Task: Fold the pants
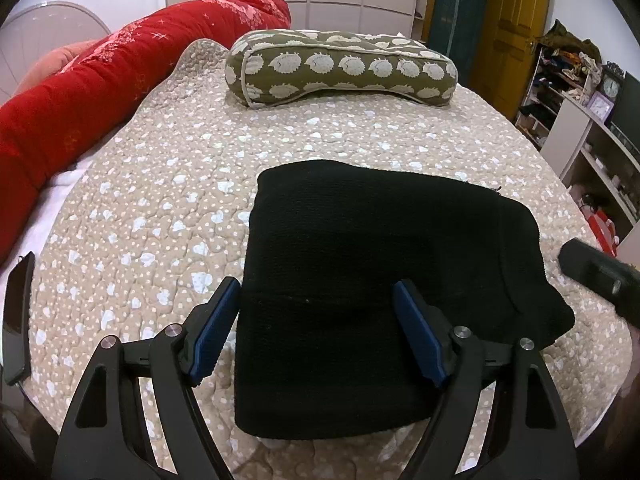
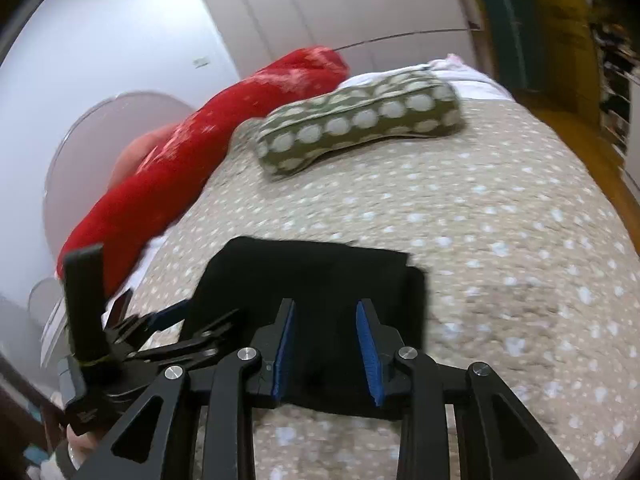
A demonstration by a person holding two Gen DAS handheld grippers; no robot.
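Observation:
The black pants [image 1: 360,240] lie folded into a thick rectangle on the quilted bedspread [image 1: 160,184]. My left gripper [image 1: 316,286] hovers over their near left part, its blue pads spread wide and nothing pinched between them. In the right wrist view the same pants [image 2: 320,268] sit just beyond my right gripper [image 2: 325,305], whose pads stand apart with a clear gap and no cloth caught. The left gripper [image 2: 192,318] shows at the pants' left edge in that view, which is blurred.
An olive pillow [image 1: 340,68] with pale hedgehog prints lies at the far end of the bed. A rolled red quilt [image 1: 100,80] runs along the left side. A dark phone [image 1: 16,320] rests by the left edge. Shelves [image 1: 580,120] and a yellow door [image 1: 508,28] stand to the right.

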